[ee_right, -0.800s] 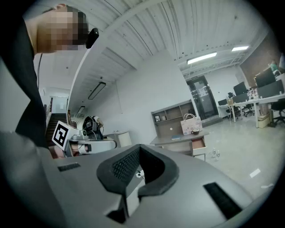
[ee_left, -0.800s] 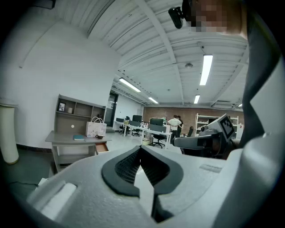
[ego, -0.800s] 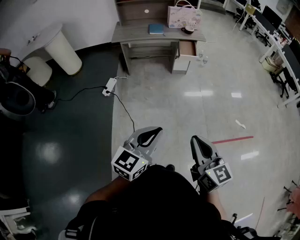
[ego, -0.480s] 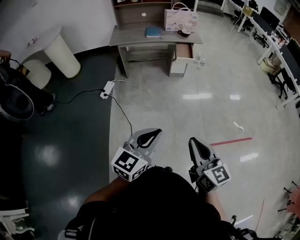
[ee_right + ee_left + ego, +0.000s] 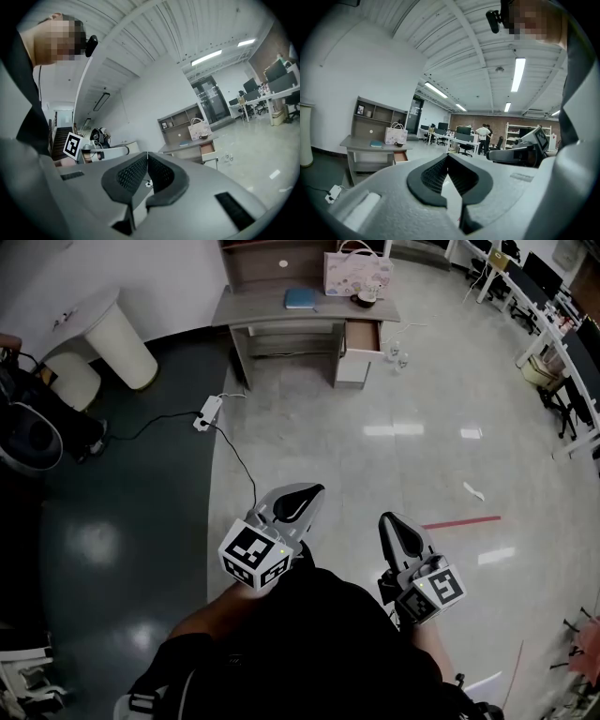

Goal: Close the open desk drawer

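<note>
Facing bare glossy floor (image 5: 375, 418) stretching well ahead of the left gripper (image 5: 296, 503) and right gripper (image 5: 400, 532), up to the open drawer (image 5: 362, 335) of the desk (image 5: 262, 307). Meeting only a power strip (image 5: 202, 413) and black cable (image 5: 240, 452) trailing ahead-left of the left gripper. Finding small clear objects (image 5: 398, 357) standing on the floor just beside the drawer, far ahead.

Desk (image 5: 281, 313) at the far side of the floor, drawer (image 5: 362, 336) sticking out at its right end, book (image 5: 300, 298) on top, bag (image 5: 354, 273) right of the book, power strip (image 5: 202, 414) on the floor near-left of the desk, left gripper (image 5: 298, 504) and right gripper (image 5: 398, 531) side by side nearest.
</note>
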Demonstrator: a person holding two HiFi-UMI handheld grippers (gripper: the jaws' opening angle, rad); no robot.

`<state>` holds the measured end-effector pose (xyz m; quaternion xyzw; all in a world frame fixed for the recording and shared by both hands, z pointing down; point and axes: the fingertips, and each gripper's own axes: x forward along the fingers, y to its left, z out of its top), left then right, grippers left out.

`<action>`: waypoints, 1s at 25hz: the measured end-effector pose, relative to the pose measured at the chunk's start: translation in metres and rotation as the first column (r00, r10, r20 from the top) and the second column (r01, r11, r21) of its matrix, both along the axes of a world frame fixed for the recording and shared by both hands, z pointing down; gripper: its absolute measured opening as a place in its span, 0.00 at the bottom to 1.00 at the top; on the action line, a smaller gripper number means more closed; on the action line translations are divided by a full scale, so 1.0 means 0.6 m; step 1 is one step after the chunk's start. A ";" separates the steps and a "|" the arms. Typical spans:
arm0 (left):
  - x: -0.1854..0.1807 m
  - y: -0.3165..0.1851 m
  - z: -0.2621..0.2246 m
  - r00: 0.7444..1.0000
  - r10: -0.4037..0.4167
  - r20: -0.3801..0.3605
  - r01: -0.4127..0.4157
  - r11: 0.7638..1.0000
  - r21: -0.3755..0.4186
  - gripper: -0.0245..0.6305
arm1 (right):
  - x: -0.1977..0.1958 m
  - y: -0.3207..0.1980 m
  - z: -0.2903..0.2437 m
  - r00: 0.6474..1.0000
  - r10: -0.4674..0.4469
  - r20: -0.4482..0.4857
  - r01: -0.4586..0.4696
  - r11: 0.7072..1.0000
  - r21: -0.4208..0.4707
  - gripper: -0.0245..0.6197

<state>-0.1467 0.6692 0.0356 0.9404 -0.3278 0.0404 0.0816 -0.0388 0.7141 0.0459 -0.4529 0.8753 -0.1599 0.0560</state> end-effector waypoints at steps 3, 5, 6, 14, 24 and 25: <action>0.014 -0.038 0.001 1.000 0.002 0.001 -0.002 1.000 0.006 0.05 | 0.016 -0.031 0.003 1.000 0.006 0.000 -0.006 1.000 0.003 0.06; 0.021 -0.078 0.006 1.000 0.003 -0.001 -0.003 1.000 -0.001 0.05 | 0.025 -0.067 0.006 1.000 0.008 0.005 -0.008 1.000 -0.005 0.06; 0.025 -0.101 0.009 1.000 0.006 0.002 -0.006 1.000 -0.002 0.05 | 0.028 -0.087 0.008 1.000 0.005 0.006 -0.005 1.000 -0.007 0.06; 0.058 -0.346 0.020 0.999 0.047 0.015 -0.048 0.999 0.019 0.05 | 0.054 -0.338 0.012 1.000 0.015 0.002 -0.015 0.999 -0.029 0.06; 0.051 -0.648 0.009 0.999 0.044 0.026 -0.044 0.999 -0.003 0.05 | 0.075 -0.654 -0.002 0.999 0.046 -0.007 -0.046 0.998 -0.050 0.06; 0.054 -0.669 0.010 0.999 0.040 0.025 -0.039 0.999 -0.009 0.05 | 0.080 -0.673 0.003 0.999 0.045 -0.008 -0.045 0.997 -0.060 0.06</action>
